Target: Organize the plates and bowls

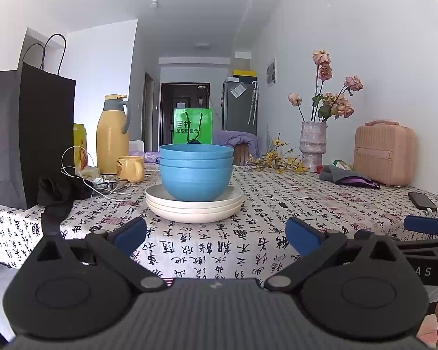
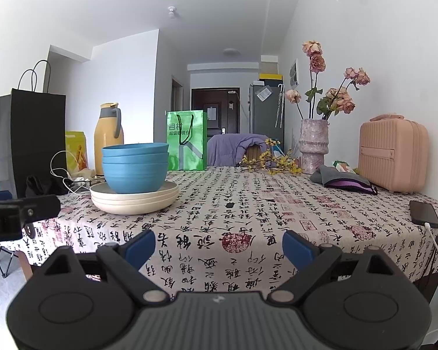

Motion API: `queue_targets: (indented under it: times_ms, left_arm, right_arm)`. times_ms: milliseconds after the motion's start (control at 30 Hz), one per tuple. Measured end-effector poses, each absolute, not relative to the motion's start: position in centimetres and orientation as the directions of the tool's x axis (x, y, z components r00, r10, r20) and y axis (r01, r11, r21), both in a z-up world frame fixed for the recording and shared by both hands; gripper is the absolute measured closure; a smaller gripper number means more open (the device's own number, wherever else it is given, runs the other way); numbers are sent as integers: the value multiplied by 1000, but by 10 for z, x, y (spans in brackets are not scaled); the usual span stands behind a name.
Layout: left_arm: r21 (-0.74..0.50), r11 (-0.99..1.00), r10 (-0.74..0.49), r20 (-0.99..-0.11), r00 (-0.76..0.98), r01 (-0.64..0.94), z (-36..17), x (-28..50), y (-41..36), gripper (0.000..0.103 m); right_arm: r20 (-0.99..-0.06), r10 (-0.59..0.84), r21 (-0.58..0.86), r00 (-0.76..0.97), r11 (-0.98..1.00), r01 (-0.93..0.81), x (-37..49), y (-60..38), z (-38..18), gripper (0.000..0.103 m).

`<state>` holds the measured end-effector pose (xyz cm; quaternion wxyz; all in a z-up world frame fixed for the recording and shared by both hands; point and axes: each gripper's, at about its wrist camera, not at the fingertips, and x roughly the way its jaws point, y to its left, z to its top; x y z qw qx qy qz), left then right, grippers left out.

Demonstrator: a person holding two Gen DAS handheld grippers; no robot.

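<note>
White walls and a long hallway frame the tabletop (image 1: 277, 192), draped in a calligraphy-print cloth. Blue bowls (image 1: 196, 172) sit nested on a stack of cream plates (image 1: 194, 208) toward the near left edge, with a vase of dried roses (image 2: 314, 145) and a pink case (image 2: 393, 157) along the right edge. Left gripper (image 1: 216, 234) and right gripper (image 2: 219, 246) hover off the near edge, jaws spread wide, grasping nothing.

Bright, even daylight, sharp focus (edges bowed, corners vignetted).
</note>
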<state>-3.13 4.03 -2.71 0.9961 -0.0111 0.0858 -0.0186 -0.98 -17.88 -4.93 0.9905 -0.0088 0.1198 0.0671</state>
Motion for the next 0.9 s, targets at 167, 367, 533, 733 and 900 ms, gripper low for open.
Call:
queue_targets:
  times_ms: [167,367,533,733,900]
  left_arm:
    - [-23,999,-39,-168,985,36,-27,-32,40,0]
    - [-21,999,-38,-168,985,35,-26,-33,40,0]
    - [-21,999,-38,-167,985,35,-26,-33,40,0]
    - [-18,999,-38,-166,985,36,-26,-32,41,0]
    - [-16,999,-34,-158,987,31,-25,-33,40,0]
  right_arm:
    - [-233,138,1,963,990,-142,-10,-180,-49,9]
    - [-235,136,3,963,990,-139,-10,-180,-50,9]
    - [-236,135,4,962,990,-138,-10,-180,-49,9]
    - [-238,136,6,962,990,-138,-9,-180,-49,9]
    - [-240,133,11,962,991,-135,-8,-181,-49,9]
